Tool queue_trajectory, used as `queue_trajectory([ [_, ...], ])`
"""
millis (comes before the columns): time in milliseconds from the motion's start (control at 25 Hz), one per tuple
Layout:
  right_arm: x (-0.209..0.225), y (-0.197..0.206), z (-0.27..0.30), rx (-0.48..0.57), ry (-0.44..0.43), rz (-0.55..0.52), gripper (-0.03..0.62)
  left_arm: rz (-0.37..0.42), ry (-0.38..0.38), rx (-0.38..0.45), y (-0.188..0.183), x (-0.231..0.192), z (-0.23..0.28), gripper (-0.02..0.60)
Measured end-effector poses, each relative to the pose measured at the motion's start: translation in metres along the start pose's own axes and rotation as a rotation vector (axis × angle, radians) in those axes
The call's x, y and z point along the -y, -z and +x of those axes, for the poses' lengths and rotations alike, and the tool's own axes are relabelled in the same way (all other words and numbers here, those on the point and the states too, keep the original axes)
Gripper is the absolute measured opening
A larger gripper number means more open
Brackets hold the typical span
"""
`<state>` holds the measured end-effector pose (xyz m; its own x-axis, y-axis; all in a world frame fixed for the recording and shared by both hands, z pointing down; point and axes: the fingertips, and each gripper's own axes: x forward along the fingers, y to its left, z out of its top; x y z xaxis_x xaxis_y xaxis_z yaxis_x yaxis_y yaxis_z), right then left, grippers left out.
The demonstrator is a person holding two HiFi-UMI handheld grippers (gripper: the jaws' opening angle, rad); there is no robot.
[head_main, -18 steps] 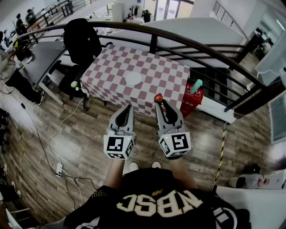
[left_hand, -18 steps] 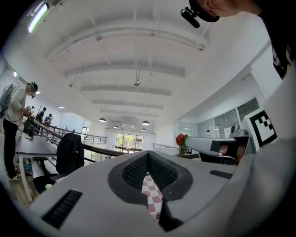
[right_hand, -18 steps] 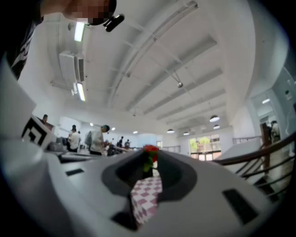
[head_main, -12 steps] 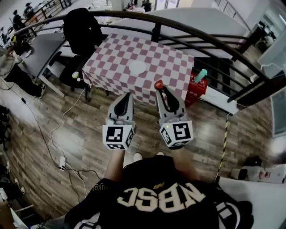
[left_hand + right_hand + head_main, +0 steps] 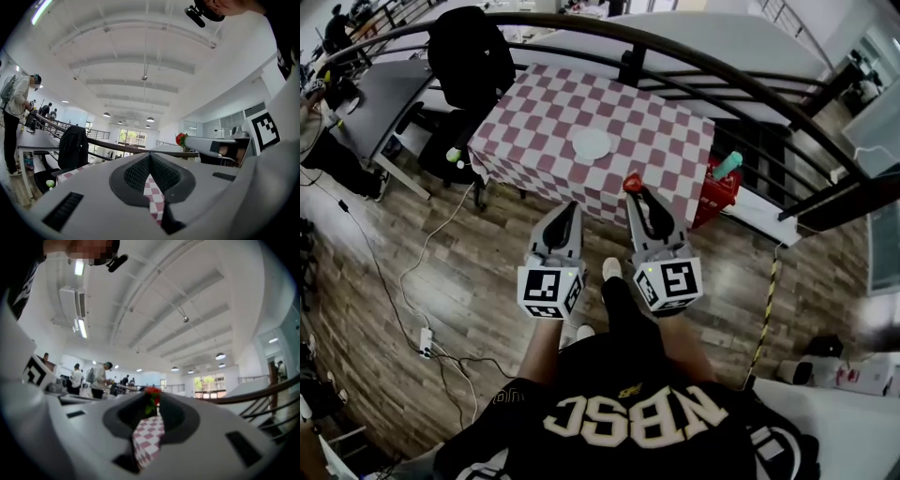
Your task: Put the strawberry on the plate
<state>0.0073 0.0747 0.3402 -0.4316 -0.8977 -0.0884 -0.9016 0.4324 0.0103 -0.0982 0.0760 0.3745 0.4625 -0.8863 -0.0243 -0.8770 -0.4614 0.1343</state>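
Red strawberry (image 5: 632,182) pinched in right gripper (image 5: 637,193) tips; plate (image 5: 591,144) lies ahead, slightly left, well apart.

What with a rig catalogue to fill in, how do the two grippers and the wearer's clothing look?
Both the left gripper and the right gripper have light grey shells narrowing to a beak, lined with black ribbed pads. Each carries a white cube printed with black square markers at its rear. No cables show. The person wears a black top with pale lettering.
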Motion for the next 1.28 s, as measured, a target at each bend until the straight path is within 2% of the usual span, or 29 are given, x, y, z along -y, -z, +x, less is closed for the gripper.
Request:
queue_trajectory([
  [160, 0.037, 0.008, 0.053, 0.019, -0.024, 0.018, 0.097, 0.019, -0.026, -0.011, 0.002, -0.022, 0.056, 0.012],
  [320, 0.085, -0.003, 0.114, 0.052, -0.050, 0.037, 0.097, 0.066, -0.034, -0.004, -0.020, -0.035, 0.128, 0.012],
  [480, 0.104, -0.008, 0.154, 0.079, -0.072, 0.037, 0.097, 0.099, -0.020, 0.020, -0.030, -0.043, 0.168, 0.012],
  [640, 0.124, 0.000, 0.180, 0.075, -0.087, 0.041, 0.097, 0.099, -0.020, 0.005, -0.021, -0.050, 0.203, 0.012],
  [760, 0.144, 0.024, 0.196, 0.035, -0.110, 0.068, 0.097, 0.092, -0.027, -0.025, -0.005, -0.054, 0.228, 0.012],
  [960, 0.166, 0.070, 0.208, -0.064, -0.127, 0.099, 0.097, 0.093, -0.046, -0.143, 0.039, -0.069, 0.247, 0.012],
  [1120, 0.172, 0.110, 0.209, -0.169, -0.176, 0.040, 0.097, 0.086, -0.026, -0.231, 0.070, -0.090, 0.251, 0.012],
  [1280, 0.199, 0.163, 0.209, -0.301, -0.173, -0.025, 0.097, 0.091, 0.003, -0.313, 0.102, -0.116, 0.262, 0.012],
])
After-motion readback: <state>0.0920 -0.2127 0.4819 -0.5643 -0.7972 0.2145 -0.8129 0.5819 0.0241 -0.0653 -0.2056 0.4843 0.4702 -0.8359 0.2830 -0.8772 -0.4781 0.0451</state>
